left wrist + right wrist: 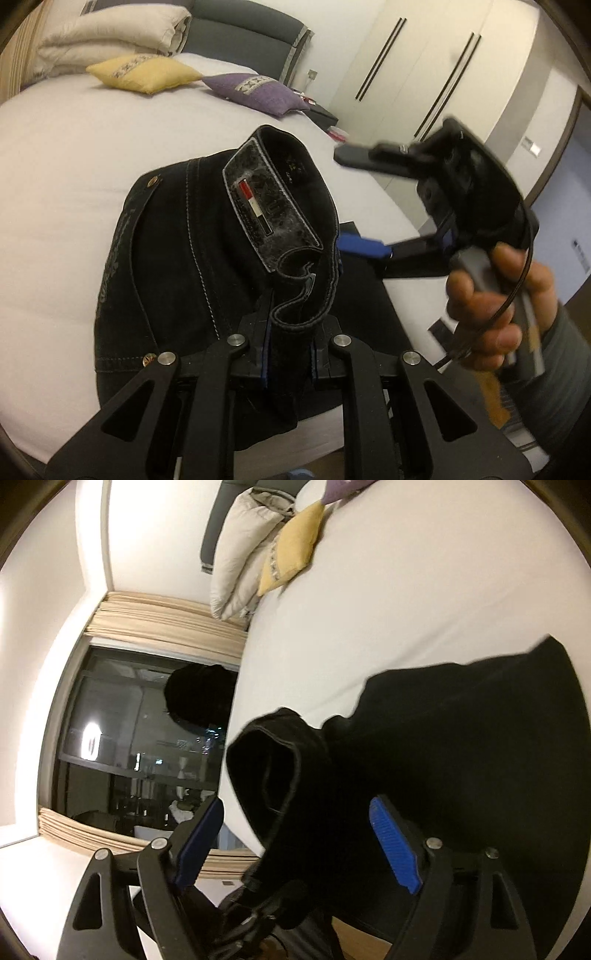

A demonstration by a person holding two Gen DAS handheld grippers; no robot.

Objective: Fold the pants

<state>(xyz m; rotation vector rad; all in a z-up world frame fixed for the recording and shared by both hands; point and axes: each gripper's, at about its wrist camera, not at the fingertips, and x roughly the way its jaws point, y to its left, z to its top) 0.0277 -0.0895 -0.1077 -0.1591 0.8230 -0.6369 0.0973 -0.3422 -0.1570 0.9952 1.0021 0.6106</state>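
Here, my left claw (291, 325) pinches the waistband of the pants (177, 266) on the bed (55, 177), right claw (295, 838) agape and empty, folding barely begun.

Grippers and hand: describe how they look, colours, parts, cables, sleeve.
Both grippers, left gripper and right gripper, are matte black linkage frames with round silver pivot bolts and triangular cut-outs. The fingers carry ribbed blue pads. The right hand is bare, on a grey handle, with a thin black cable and a grey sleeve.

right claw (364, 201) is motion-blurred from the left wrist; pants (461, 746) are just a black blob, legs cut off
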